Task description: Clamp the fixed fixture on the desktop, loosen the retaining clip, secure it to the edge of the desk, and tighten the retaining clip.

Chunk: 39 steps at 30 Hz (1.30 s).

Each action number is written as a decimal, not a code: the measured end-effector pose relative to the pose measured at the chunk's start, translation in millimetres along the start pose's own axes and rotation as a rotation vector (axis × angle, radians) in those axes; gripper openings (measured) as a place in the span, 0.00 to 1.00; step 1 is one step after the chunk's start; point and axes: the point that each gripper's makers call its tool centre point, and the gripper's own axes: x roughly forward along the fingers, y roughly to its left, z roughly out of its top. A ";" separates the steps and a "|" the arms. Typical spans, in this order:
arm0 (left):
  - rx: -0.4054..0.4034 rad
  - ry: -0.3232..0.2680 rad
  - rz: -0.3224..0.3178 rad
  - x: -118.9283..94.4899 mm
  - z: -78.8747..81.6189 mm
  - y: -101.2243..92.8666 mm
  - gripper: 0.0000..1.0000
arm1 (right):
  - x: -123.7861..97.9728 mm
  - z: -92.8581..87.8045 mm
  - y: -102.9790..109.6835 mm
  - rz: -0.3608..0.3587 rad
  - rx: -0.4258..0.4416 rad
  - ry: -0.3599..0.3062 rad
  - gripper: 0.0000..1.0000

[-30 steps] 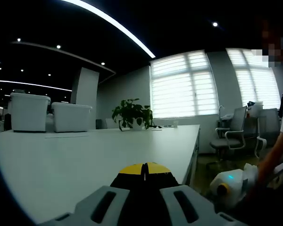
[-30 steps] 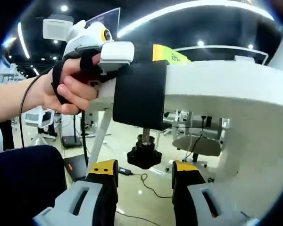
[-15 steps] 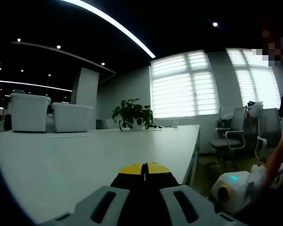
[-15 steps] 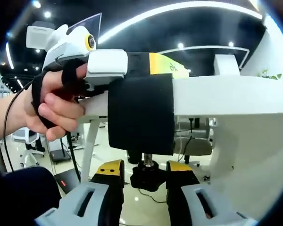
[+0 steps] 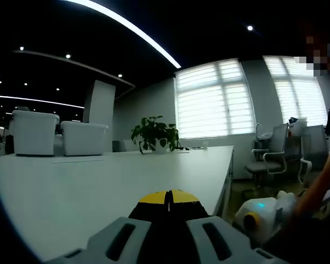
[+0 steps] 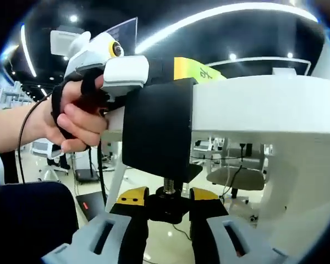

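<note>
Right gripper [image 6: 168, 206] jaws pinch the black round screw knob [image 6: 166, 204] directly under the black C-shaped clamp fixture [image 6: 157, 129], screw axis vertical. Left gripper [image 5: 166, 204] jaws pressed on the fixture's top at the white desk [image 6: 253, 104] edge.

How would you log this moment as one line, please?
left gripper: shut on fixture | right gripper: jaws around knob | fixture on desk edge
</note>
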 end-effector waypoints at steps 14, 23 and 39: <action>0.002 -0.001 -0.001 0.3 -0.2 -0.9 0.01 | -14.5 -4.2 -3.9 -0.139 0.065 0.044 0.43; 0.001 0.000 0.000 1.5 -0.2 1.8 0.01 | -18.3 -7.4 -8.1 -0.320 -0.015 0.060 0.41; -0.005 0.004 0.006 1.5 -1.2 3.3 0.01 | -11.0 -8.6 -6.6 -0.191 0.007 0.045 0.25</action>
